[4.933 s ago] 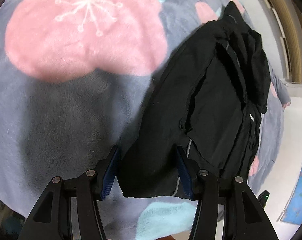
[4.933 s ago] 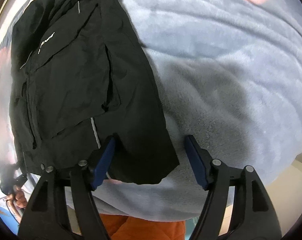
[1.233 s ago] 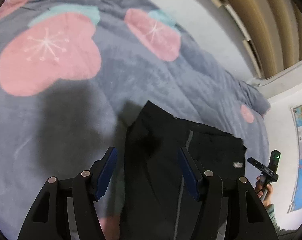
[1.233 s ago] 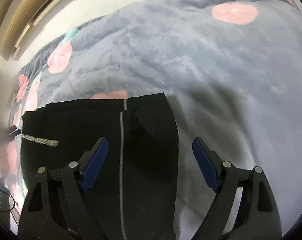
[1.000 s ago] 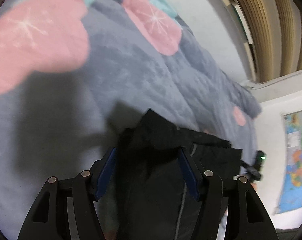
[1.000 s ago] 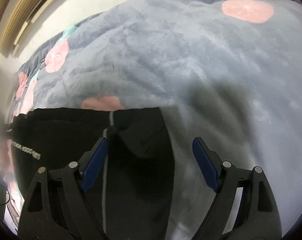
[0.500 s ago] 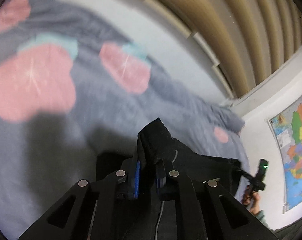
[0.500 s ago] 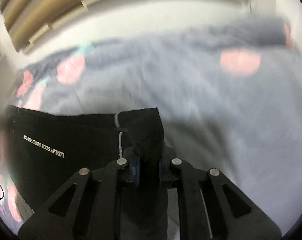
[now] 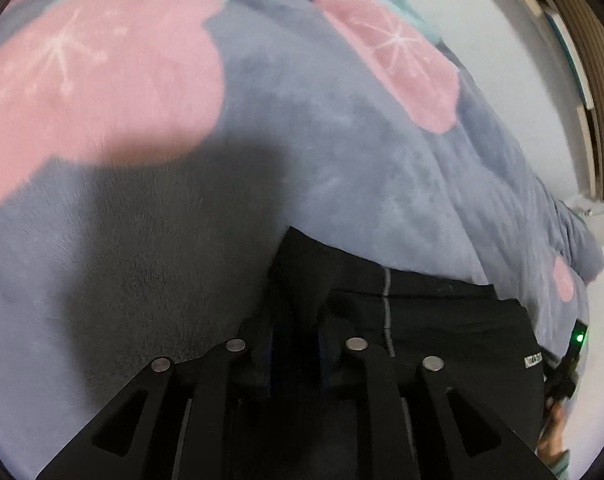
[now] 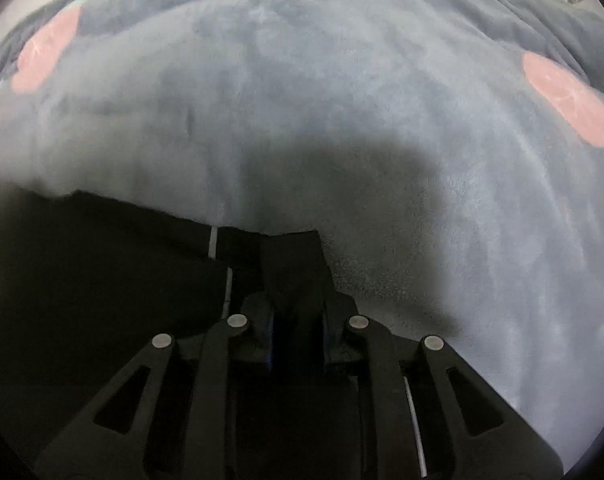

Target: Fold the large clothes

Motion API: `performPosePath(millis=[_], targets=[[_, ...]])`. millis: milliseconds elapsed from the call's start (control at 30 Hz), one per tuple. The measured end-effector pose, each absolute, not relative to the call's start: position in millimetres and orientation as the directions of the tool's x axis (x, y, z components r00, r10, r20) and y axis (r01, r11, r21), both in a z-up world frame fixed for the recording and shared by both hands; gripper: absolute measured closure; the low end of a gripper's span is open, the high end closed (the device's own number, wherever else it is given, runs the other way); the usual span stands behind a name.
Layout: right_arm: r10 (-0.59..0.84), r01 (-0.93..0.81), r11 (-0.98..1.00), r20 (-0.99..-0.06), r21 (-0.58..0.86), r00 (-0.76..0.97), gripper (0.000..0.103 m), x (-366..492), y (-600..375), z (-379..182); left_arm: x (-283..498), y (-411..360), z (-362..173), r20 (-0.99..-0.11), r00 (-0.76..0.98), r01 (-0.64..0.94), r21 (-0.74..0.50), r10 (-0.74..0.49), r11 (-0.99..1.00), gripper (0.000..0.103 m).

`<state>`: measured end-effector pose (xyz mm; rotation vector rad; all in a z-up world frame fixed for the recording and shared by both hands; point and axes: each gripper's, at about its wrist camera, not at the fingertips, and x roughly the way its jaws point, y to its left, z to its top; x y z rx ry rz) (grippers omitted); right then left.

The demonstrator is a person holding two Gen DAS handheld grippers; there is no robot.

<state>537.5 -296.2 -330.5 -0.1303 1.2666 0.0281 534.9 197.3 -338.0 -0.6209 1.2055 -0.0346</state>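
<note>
Left gripper (image 9: 296, 344) and right gripper (image 10: 298, 336) each pinched black jacket (image 9: 442, 320) corner above blanket (image 9: 342, 152), likely for folding over.

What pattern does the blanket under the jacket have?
Grey-blue blanket with large pink flower shapes and some teal; clearest in the left wrist view.

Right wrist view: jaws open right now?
No. The right gripper is shut on a corner of the black jacket, with dark fabric pinched between its closed fingers above the grey blanket.
</note>
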Motion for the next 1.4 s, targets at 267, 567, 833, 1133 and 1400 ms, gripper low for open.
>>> performPosePath(millis=[267, 567, 833, 1133, 1400], targets=[[-0.013, -0.032, 0.999, -0.96, -0.023, 0.278, 0.056, 530, -319, -302, 518, 237, -312, -0.809, 0.391, -0.32, -0.567, -0.439, 0.759, 0.061], [0.108, -0.025, 0.994, -0.882, 0.109, 0.459, 0.045, 431, -328, -175, 439, 264, -199, -0.776, 0.545, -0.286, -0.526, -0.316, 0.801, 0.056], [0.198, -0.139, 0.979, -0.875, 0.152, 0.441, 0.045, 354, -221, -174, 365, 99, -178, -0.745, 0.5, 0.003, -0.508, -0.441, 0.861, 0.056], [0.099, -0.178, 0.983, -0.927, 0.035, 0.361, 0.043, 346, -181, -258, 348, -1, -256, -0.869, 0.427, 0.04, -0.26, -0.252, 0.965, 0.056], [0.091, -0.167, 0.985, -0.933, 0.034, 0.349, 0.04, 352, -185, -290, 354, 0, -282, -0.875, 0.424, 0.037, -0.24, -0.233, 0.97, 0.056]])
